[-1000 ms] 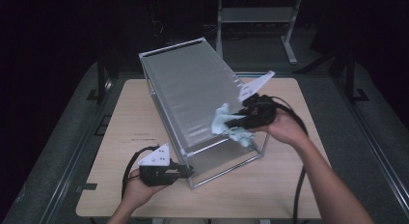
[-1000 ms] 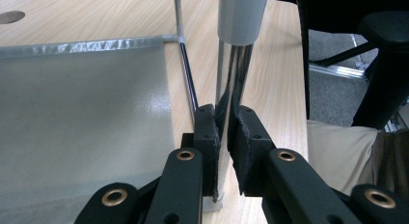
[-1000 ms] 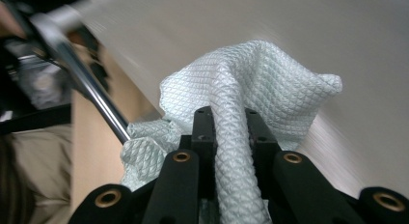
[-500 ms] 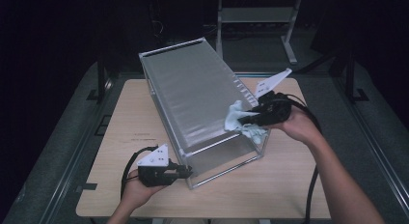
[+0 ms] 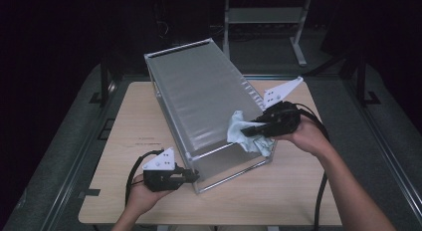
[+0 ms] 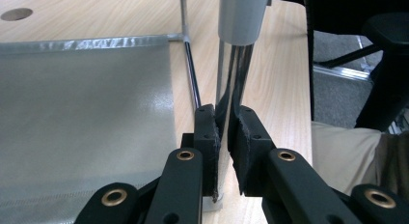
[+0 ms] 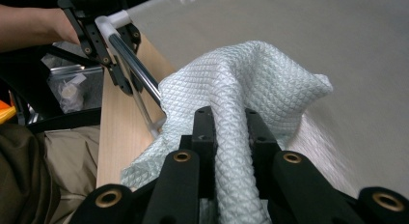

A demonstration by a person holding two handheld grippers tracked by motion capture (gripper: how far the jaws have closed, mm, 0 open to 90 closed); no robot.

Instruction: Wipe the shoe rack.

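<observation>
A silver metal case (image 5: 199, 106) lies on its side on the wooden table (image 5: 124, 126). My left gripper (image 5: 191, 177) is at the case's near corner. In the left gripper view it (image 6: 225, 118) is shut on the case's chrome handle bar (image 6: 234, 64), beside the grey panel (image 6: 87, 113). My right gripper (image 5: 249, 131) is shut on a pale quilted cloth (image 5: 239, 129) that rests on the case's upper face near its right edge. The right gripper view has the cloth (image 7: 251, 79) pinched in that gripper (image 7: 226, 115), with the left gripper (image 7: 103, 45) on the bar (image 7: 135, 60) beyond.
A grey metal stand (image 5: 261, 22) rises behind the table's far edge. Black cables trail from both grippers over the tabletop. A round hole (image 6: 17, 14) is cut in the table past the case. Dark floor surrounds the table.
My right gripper has slid the cloth a little to the right and toward the case's near end. The left gripper has kept its hold on the bar without moving.
</observation>
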